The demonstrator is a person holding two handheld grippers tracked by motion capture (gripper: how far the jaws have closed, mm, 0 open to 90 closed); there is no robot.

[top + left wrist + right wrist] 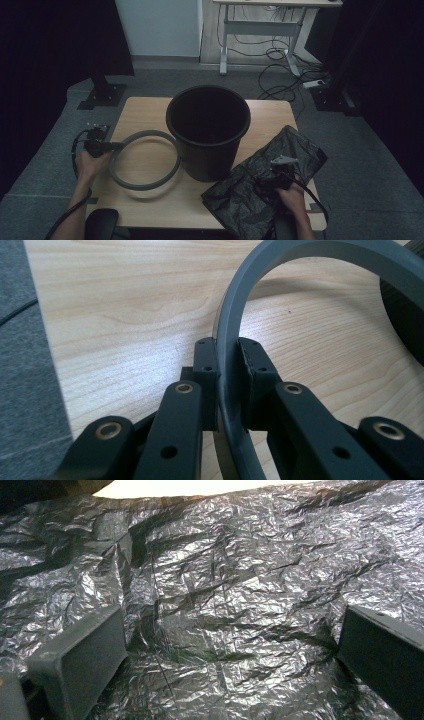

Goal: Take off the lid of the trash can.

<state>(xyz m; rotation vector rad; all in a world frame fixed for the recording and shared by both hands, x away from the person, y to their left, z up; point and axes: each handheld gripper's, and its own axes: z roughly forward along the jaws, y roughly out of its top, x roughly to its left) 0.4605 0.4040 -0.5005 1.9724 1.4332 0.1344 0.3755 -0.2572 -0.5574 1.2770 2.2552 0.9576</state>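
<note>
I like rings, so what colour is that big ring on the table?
The ring is plain grey, clearest in the left gripper view.

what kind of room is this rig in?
Probably a lab or office recording space: a small wooden table on grey carpet, dark curtains at the sides, and a height-adjustable desk behind with loose cables and a power strip on the floor.

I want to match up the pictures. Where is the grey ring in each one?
High view: the ring lies left of the bin, its left edge pinched by the left gripper.
Left gripper view: the ring arcs up from between the shut jaws, across the top right.
Right gripper view: no ring here; open jaws over the black bag.
Shared landmark: the wooden table, pale strip at that view's top.
</note>
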